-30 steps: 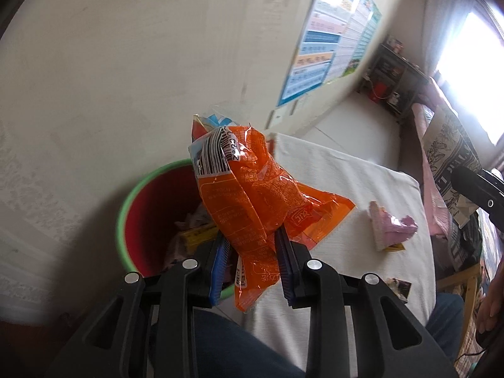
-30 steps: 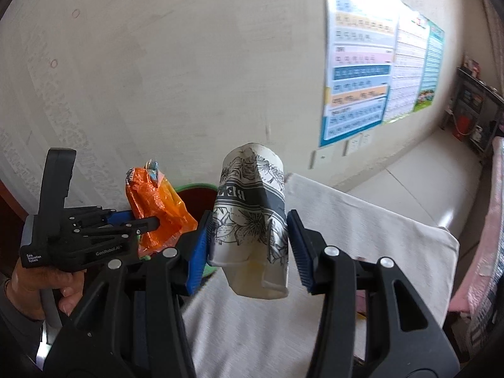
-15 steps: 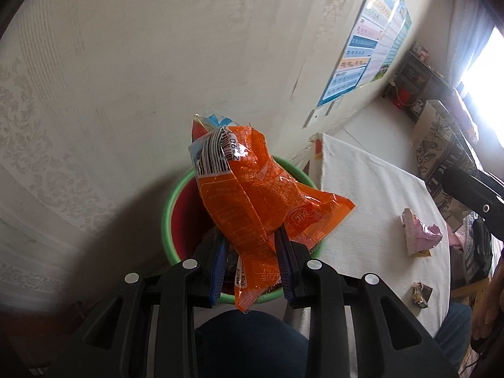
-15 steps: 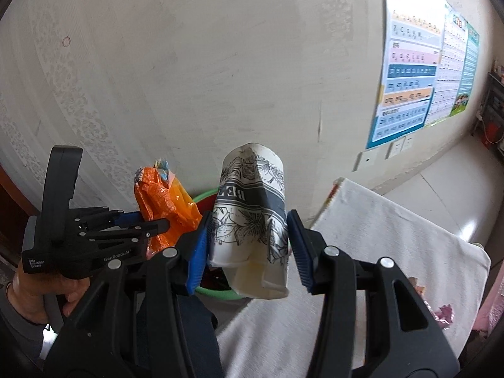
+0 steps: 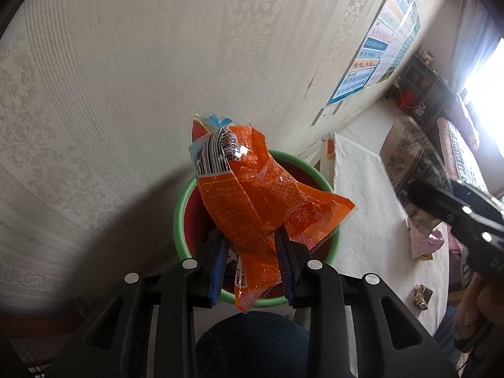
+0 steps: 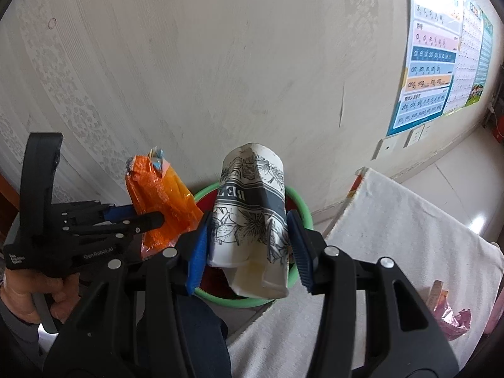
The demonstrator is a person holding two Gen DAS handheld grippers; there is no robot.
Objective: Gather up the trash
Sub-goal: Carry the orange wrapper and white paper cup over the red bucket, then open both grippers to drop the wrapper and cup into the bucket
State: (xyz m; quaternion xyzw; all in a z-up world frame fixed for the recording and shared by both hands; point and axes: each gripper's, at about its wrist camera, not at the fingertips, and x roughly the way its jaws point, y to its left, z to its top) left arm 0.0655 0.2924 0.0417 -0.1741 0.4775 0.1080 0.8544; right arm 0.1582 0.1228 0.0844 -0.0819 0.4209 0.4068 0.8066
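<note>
My left gripper (image 5: pixel 252 249) is shut on an orange snack wrapper (image 5: pixel 252 198) and holds it over the red bin with a green rim (image 5: pixel 179 217). My right gripper (image 6: pixel 249 245) is shut on a crushed paper cup (image 6: pixel 252 214) with a black flower print, above the same bin (image 6: pixel 302 201). The left gripper (image 6: pixel 148 219) with the orange wrapper (image 6: pixel 157 201) also shows at the left of the right wrist view. A pink wrapper (image 5: pixel 425 242) and a small dark wrapper (image 5: pixel 420 296) lie on the white-clothed table (image 5: pixel 362 204).
The bin stands on the floor between the patterned wall (image 5: pixel 157 63) and the table edge (image 6: pixel 362 208). A pink wrapper (image 6: pixel 447 312) lies at the table's right side. A poster (image 6: pixel 431 72) hangs on the wall. My knee (image 5: pixel 252 343) is below the bin.
Both grippers have swung left from the table toward the wall, so that the bin now lies under the wrapper and the cup. Both holds are unchanged.
</note>
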